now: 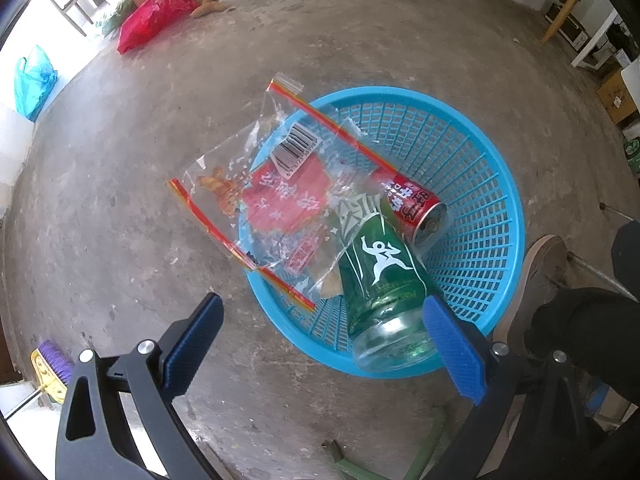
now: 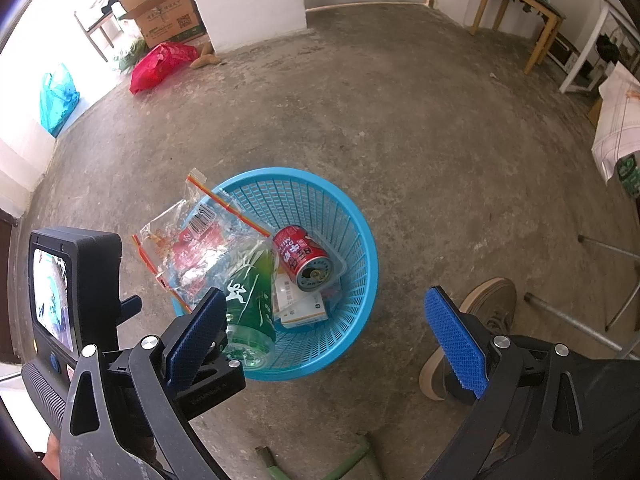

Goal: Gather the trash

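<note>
On the bare concrete floor (image 2: 420,128) stands a blue basket (image 2: 360,248) holding a red can (image 2: 300,258), a green bottle (image 1: 384,276) and a clear wrapper (image 1: 260,184) draped over its rim. Left tool (image 1: 320,344) and right tool (image 2: 326,340) gape wide, empty.

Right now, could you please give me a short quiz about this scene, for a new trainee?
1. True or false: the red can lies inside the blue basket.
2. Which item hangs over the basket's rim? A) the plastic bag B) the white box C) the can
3. Fill in: the jaws of the left gripper and the right gripper are both ____.

Key: 1 true; 2 A; 3 open.
</note>
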